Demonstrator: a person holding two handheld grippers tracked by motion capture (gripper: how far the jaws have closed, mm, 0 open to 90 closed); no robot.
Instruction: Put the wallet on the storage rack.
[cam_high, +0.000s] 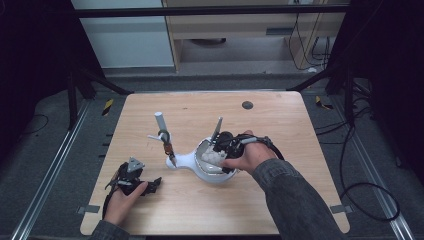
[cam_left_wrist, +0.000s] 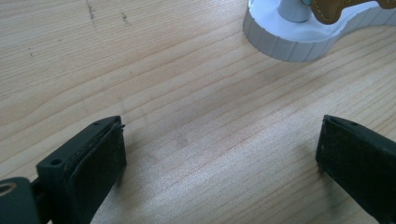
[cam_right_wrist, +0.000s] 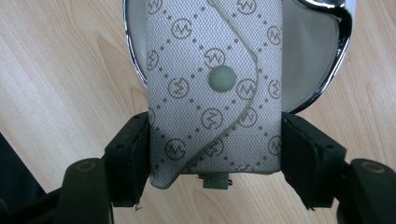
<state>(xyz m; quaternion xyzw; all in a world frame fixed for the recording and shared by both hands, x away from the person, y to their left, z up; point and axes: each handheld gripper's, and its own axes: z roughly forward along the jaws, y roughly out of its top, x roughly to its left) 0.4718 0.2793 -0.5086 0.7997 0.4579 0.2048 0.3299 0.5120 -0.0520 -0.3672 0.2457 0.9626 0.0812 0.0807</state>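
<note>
Far edge: bare table (cam_high: 280, 112).
Centre: white stand (cam_high: 187, 161) with upright post (cam_high: 161, 121) blocks passage.
Near edge, middle: open wood.

In the right gripper view the patterned pouch (cam_right_wrist: 215, 93) runs off the top edge, hiding its far end, and covers most of the white dish (cam_right_wrist: 303, 60) beneath. In the high view the hand (cam_high: 247, 157) hides the right hand-held gripper (cam_high: 220, 150). In the left gripper view the white base (cam_left_wrist: 289, 42) is cut by the top edge.
</note>
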